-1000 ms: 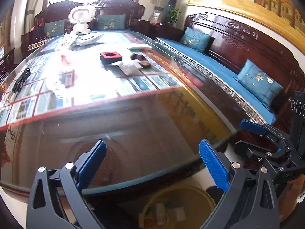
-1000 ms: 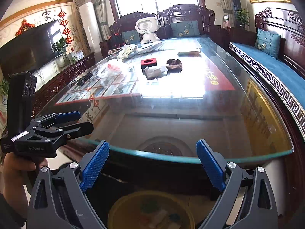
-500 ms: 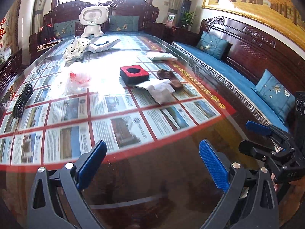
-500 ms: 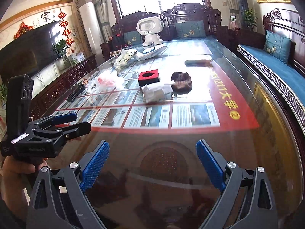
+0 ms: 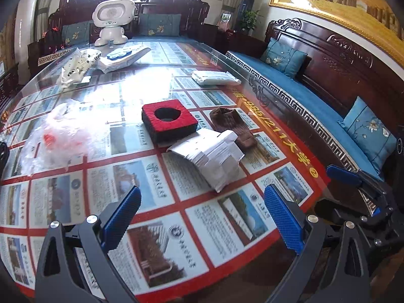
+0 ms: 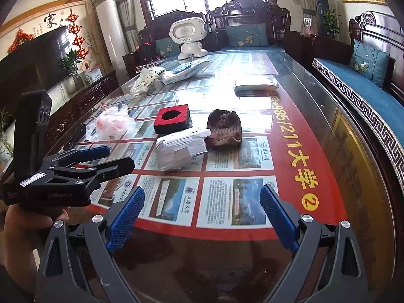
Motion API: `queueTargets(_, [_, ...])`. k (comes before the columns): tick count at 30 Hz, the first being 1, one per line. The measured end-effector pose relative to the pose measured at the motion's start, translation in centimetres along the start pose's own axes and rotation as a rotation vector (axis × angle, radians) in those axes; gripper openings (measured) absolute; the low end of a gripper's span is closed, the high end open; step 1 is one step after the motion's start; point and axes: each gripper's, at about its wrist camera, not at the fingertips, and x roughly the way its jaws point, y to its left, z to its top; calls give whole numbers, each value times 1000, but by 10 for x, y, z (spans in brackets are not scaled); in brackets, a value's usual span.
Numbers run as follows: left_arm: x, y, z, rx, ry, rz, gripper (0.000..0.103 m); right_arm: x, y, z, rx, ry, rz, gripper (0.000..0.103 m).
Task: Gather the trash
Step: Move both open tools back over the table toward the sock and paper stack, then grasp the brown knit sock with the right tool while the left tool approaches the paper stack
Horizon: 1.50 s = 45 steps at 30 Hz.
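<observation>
On the glass table lie a folded white paper wad (image 5: pixel 212 155) (image 6: pixel 180 149), a brown crumpled cloth (image 5: pixel 233 126) (image 6: pixel 223 128), a red and black foam block (image 5: pixel 168 120) (image 6: pixel 173 118) and a clear crumpled plastic bag (image 5: pixel 60 136) (image 6: pixel 111 123). My left gripper (image 5: pixel 202 217) is open and empty, just short of the paper wad. My right gripper (image 6: pixel 202 217) is open and empty, nearer the table's front edge. Each gripper shows in the other's view: the left gripper (image 6: pixel 101 159) and the right gripper (image 5: pixel 353 179).
Farther back are a white packet (image 5: pixel 214 77) (image 6: pixel 255 84), a spotted bag (image 5: pixel 75 65), a flat white pouch (image 5: pixel 123 56) and a white toy robot (image 5: pixel 112 21) (image 6: pixel 188 36). A black cable (image 6: pixel 75 136) lies at left. A blue-cushioned wooden sofa (image 5: pixel 315 91) runs along the right.
Both grippers have moved up and forward over the table toward the trash. The yellow bin below the table edge has dropped out of view. Both stayed open.
</observation>
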Motion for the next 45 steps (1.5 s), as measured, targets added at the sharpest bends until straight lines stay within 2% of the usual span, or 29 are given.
queueTargets(9, [14, 7, 5, -15, 9, 13, 97, 49, -23, 47, 39, 51, 3, 81])
queueTargets(16, [37, 13, 17, -22, 34, 23, 97, 79, -27, 63, 30, 78, -6, 72])
queueTargets(23, [50, 8, 19, -13, 53, -8, 97, 100, -34, 74, 29, 112, 7, 71])
queueTargets(29, [55, 6, 18, -24, 62, -15, 97, 139, -38, 93, 42, 177, -6, 71])
queueTargets(33, [55, 5, 18, -13, 67, -6, 97, 155, -33, 99, 3, 199, -67, 71])
queueTargets(35, [55, 4, 18, -16, 70, -10, 97, 157, -29, 100, -27, 207, -76, 62])
queueTargets(38, [56, 5, 18, -21, 72, -16, 97, 157, -26, 100, -81, 214, -81, 40])
queueTargets(40, [56, 4, 18, -18, 72, -17, 97, 155, -28, 100, -71, 217, -47, 15])
queueTargets(41, [57, 2, 18, -16, 74, -16, 97, 154, -30, 99, -70, 216, -37, 13])
queueTargets(45, [59, -2, 19, -13, 78, -14, 97, 149, -34, 96, -73, 199, -43, 12])
